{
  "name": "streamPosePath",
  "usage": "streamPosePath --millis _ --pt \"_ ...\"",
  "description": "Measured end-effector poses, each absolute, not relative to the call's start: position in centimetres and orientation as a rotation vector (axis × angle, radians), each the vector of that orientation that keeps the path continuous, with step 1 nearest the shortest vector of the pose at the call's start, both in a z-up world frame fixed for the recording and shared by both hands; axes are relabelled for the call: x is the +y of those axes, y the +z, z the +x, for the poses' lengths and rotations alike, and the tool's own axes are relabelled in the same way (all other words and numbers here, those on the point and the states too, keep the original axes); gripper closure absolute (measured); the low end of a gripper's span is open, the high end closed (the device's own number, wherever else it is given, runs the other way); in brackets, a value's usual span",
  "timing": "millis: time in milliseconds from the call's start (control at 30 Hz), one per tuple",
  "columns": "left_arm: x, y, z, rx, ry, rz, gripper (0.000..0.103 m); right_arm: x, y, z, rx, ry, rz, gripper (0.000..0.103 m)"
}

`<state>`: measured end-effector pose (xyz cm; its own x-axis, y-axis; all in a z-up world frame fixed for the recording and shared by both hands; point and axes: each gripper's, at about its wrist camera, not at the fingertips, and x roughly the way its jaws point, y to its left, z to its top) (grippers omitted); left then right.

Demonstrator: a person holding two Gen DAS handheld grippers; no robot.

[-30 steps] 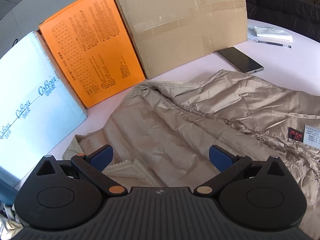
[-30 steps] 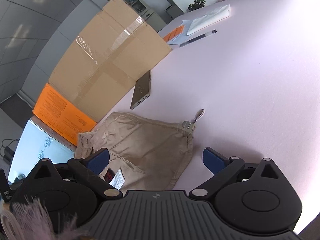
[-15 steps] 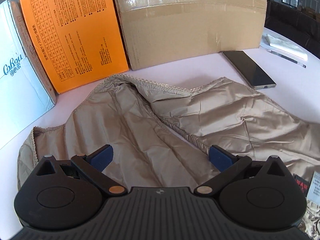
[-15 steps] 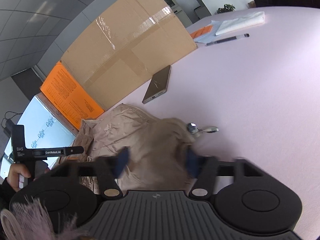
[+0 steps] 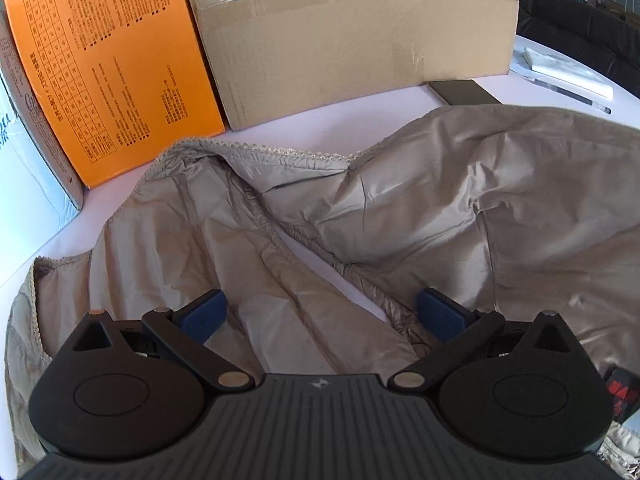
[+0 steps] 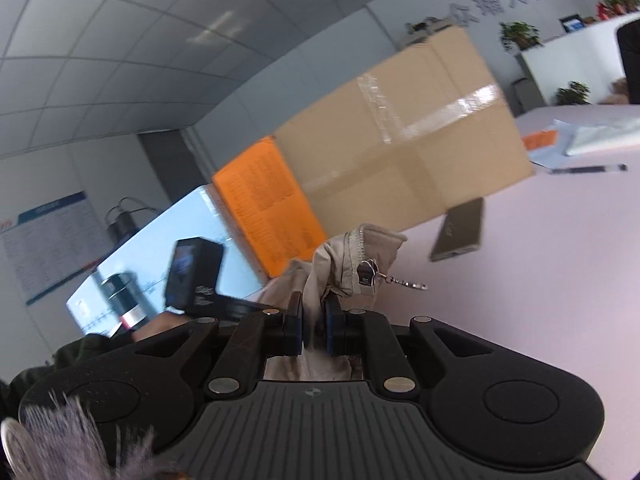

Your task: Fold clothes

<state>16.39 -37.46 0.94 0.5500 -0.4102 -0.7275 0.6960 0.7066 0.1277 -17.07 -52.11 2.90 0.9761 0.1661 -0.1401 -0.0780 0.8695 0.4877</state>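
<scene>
The beige quilted garment (image 5: 400, 216) is shown spread loosely over the pale desk (image 5: 320, 128), unzipped, with its lace-trimmed collar toward twelve o'clock in the left wrist view and its lining exposed. One hem corner, bearing the zipper pull (image 6: 370, 274), is seen raised clear of the desk in the right wrist view, pinched between the nearly closed jaws of the right gripper (image 6: 313, 328), which have just been closing on the cloth. The left gripper (image 5: 320, 312) is held over the garment's near part, its jaws spread wide with wrinkled cloth lying between them but not pressed by the pads.

No completed fold is visible; the cloth is creased and uneven, so the task is judged to be at its start, with the first fold only begun by the lifted corner. The carrying-over of that corner, the other side and the final halving are judged to remain.

Beyond the garment, at eleven to one o'clock, an orange box (image 5: 108, 68) and a taped cardboard box (image 5: 352, 40) are stood side by side; a dark phone (image 5: 464, 92) lies at one o'clock, a pen (image 5: 572, 94) farther right.
</scene>
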Motion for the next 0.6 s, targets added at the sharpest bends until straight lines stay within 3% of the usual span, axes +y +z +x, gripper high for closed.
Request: streamPosePath --millis 367,600 --pt "-32.5 3.1 17.2 0.675 -0.634 0.435 0.0 -43.2 -0.2 -12.6 0.559 0.344 0.23 0.092" --pt "-28.0 3.5 17.5 0.675 -0.666 0.375 0.0 -44.0 -1.1 -12.0 0.572 0.349 0.282 0.092"
